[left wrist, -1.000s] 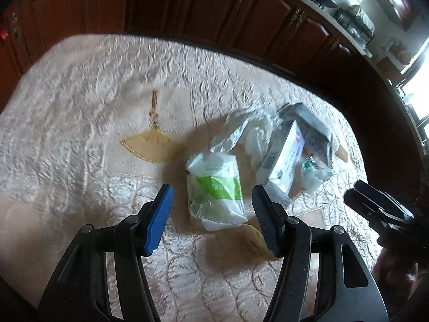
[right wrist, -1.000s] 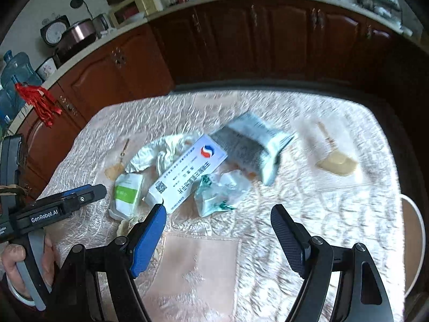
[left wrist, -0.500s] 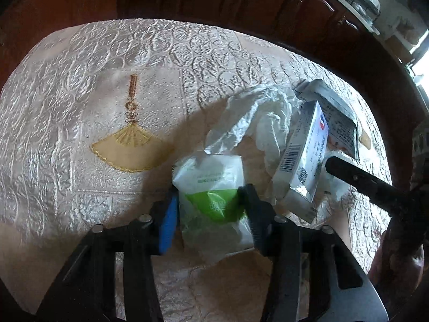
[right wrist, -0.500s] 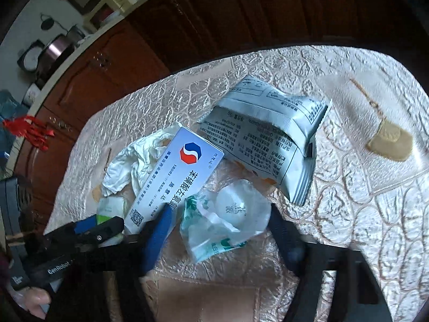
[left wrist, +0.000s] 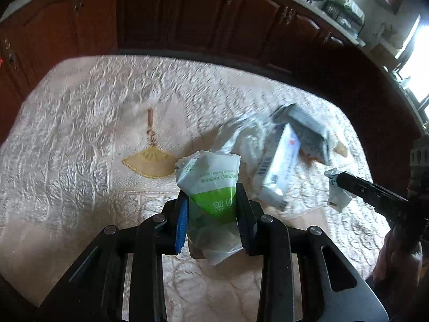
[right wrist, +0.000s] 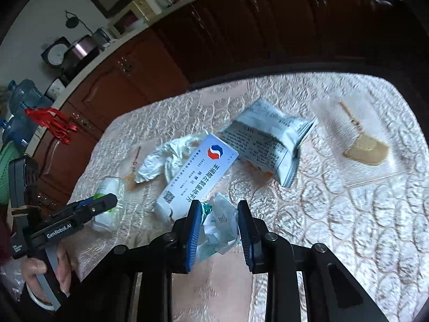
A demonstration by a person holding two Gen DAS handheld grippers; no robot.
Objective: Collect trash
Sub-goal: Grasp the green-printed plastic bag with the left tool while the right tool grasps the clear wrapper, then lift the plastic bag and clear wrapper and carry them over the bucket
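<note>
Since a second ago, both sets of jaws have been brought in from wide apart around pieces of trash. On the left, the left gripper (left wrist: pixel 211 212) is seen closing on a green-and-white tissue packet (left wrist: pixel 210 185), which is squeezed between the pads and tilted up from the embroidered tablecloth (left wrist: pixel 80 134). Further right, a crumpled white plastic bag (right wrist: pixel 163 158), a white medicine box (right wrist: pixel 195 177) and a grey printed snack bag (right wrist: pixel 268 139) are left lying close together on the cloth. On the right, the right gripper (right wrist: pixel 218 222) is seen closing on a crumpled white-and-teal wrapper (right wrist: pixel 221 225), which is pinched between its blue pads, just beside the box's near end.
</note>
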